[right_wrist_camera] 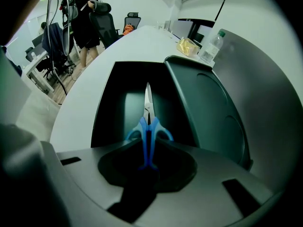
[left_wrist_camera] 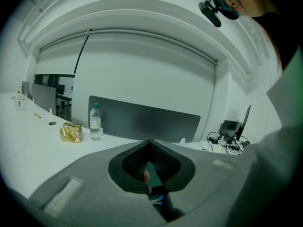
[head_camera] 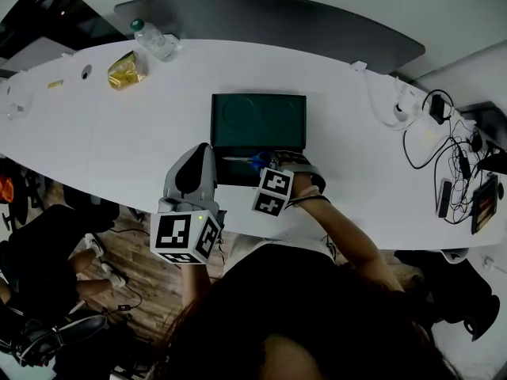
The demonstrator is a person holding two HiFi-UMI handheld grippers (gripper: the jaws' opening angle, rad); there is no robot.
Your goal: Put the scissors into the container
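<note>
Blue plastic handles of the scissors [right_wrist_camera: 147,126] sit pinched between my right tongs [right_wrist_camera: 147,155], with the blades pointing to 12 o'clock over the open tray of the dark green container [right_wrist_camera: 106,112]. I judge this to be the lowering-in step. Next I must set them on the tray floor and let go. Nothing else shows in the tray, and its lid [right_wrist_camera: 208,108] lies open at 2 o'clock. My left tongs [left_wrist_camera: 150,143], at 9 o'clock, are closed and empty.
</note>
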